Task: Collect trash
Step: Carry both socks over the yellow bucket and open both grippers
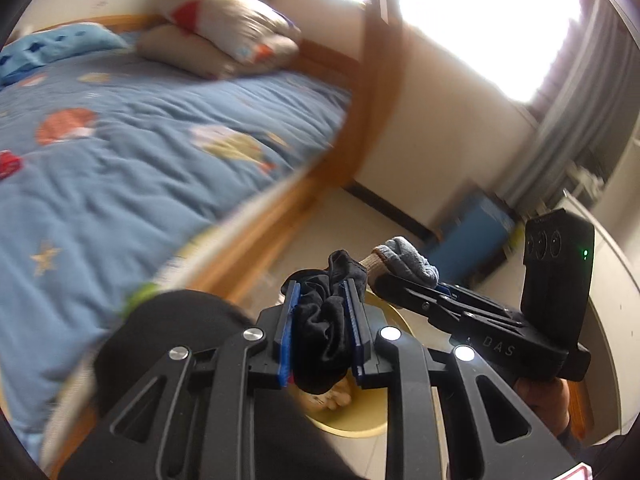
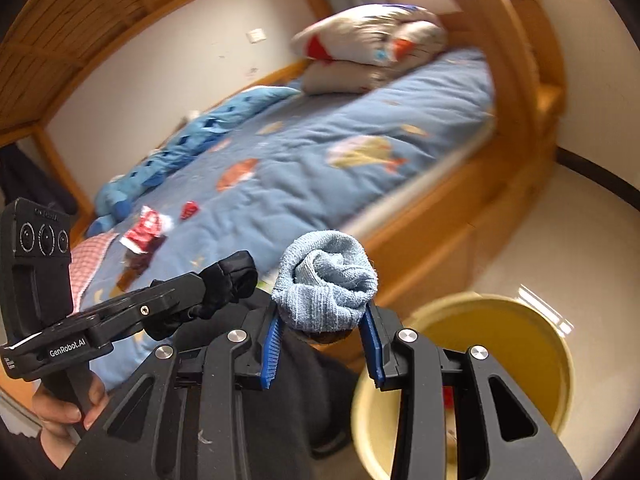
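The yellow bin [image 2: 472,364] stands on the pale floor just beside the wooden bed frame [image 2: 432,216], and both grippers hang close above its open mouth, which suits a drop rather than a throw. The left gripper [image 1: 322,320] is clamped narrowly on a crumpled black sock [image 1: 324,316]; the cloth bulges out above and below the blue pads [image 1: 286,332], so the grip is on the middle of the wad, and the loose end dangles toward the bin. The right gripper [image 2: 322,340] pinches a rolled light-blue sock [image 2: 326,280] from below, its jaws set wider because the roll is thicker. From the left wrist view that same roll sits over the bin's far rim. Inside the bin something reddish may lie at the bottom, though blur makes it hard to name. On the blue quilt [image 2: 320,184], well away from the bin toward the head of the bed, red and white wrappers [image 2: 146,232] lie near a checked cloth [image 2: 90,264]; these look like the trash left to gather once the held items are released.
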A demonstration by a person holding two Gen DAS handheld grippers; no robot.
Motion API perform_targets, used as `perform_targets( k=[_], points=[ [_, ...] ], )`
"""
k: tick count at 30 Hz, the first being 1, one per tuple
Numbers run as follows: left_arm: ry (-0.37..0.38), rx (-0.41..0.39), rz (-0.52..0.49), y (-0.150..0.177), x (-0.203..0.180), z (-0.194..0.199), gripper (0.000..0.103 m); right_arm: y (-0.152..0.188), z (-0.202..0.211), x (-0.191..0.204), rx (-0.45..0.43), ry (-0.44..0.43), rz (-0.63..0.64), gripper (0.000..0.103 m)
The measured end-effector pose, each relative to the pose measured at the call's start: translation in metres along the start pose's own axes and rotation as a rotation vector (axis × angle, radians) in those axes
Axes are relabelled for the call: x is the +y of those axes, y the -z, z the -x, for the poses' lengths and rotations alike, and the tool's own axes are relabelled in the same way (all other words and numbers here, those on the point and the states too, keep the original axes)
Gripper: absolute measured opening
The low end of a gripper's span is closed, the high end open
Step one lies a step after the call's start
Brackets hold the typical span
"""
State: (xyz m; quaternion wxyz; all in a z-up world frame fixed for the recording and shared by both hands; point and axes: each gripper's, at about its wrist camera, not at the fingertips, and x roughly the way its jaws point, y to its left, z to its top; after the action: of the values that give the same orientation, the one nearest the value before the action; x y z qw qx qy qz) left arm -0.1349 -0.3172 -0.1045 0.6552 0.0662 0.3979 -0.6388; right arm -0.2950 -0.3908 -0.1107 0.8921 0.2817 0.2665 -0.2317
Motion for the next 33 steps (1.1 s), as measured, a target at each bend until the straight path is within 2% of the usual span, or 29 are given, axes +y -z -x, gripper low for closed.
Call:
perform_targets(
  k=[5,8,9,10,11,15,18,21,23,24,25,26,31,33],
  points=[
    [0.072,0.110,-0.050,0.011,-0.035,-0.046,0.023,0.022,0.030,-0.044,0.001,0.098,-0.048,0.034],
    [0.117,0.170,-0.059,0.018,-0.049,-0.072,0.034,0.031,0.041,-0.067,0.004,0.143,-0.094,0.034],
    [0.125,0.191,-0.063,0.021,-0.054,-0.080,0.055,0.034,0.044,-0.072,0.006,0.157,-0.105,0.034],
    [0.139,0.217,-0.060,0.024,-0.057,-0.090,0.080,0.037,0.047,-0.079,0.007,0.175,-0.119,0.034],
    [0.143,0.220,-0.047,0.024,-0.058,-0.097,0.085,0.040,0.048,-0.084,0.015,0.182,-0.129,0.034],
    [0.096,0.260,-0.048,0.028,-0.055,-0.114,0.089,0.049,0.049,-0.096,0.032,0.202,-0.150,0.034],
    [0.037,0.265,-0.074,0.027,-0.049,-0.116,0.091,0.055,0.047,-0.099,0.056,0.215,-0.142,0.035],
    [0.021,0.250,-0.067,0.023,-0.039,-0.110,0.094,0.061,0.041,-0.102,0.095,0.216,-0.152,0.036],
    [0.021,0.240,-0.054,0.020,-0.035,-0.108,0.094,0.065,0.034,-0.104,0.121,0.215,-0.155,0.041],
    [0.025,0.238,-0.051,0.019,-0.033,-0.107,0.094,0.066,0.031,-0.103,0.136,0.213,-0.158,0.049],
    [0.030,0.237,-0.051,0.018,-0.032,-0.106,0.094,0.067,0.028,-0.103,0.147,0.209,-0.161,0.059],
    [0.030,0.236,-0.052,0.019,-0.033,-0.105,0.094,0.069,0.025,-0.104,0.162,0.206,-0.168,0.074],
    [0.016,0.217,-0.086,0.020,-0.039,-0.100,0.095,0.071,0.021,-0.104,0.169,0.245,-0.157,0.075],
    [0.019,0.205,-0.086,0.019,-0.039,-0.096,0.095,0.071,0.021,-0.105,0.167,0.233,-0.173,0.075]
  ],
)
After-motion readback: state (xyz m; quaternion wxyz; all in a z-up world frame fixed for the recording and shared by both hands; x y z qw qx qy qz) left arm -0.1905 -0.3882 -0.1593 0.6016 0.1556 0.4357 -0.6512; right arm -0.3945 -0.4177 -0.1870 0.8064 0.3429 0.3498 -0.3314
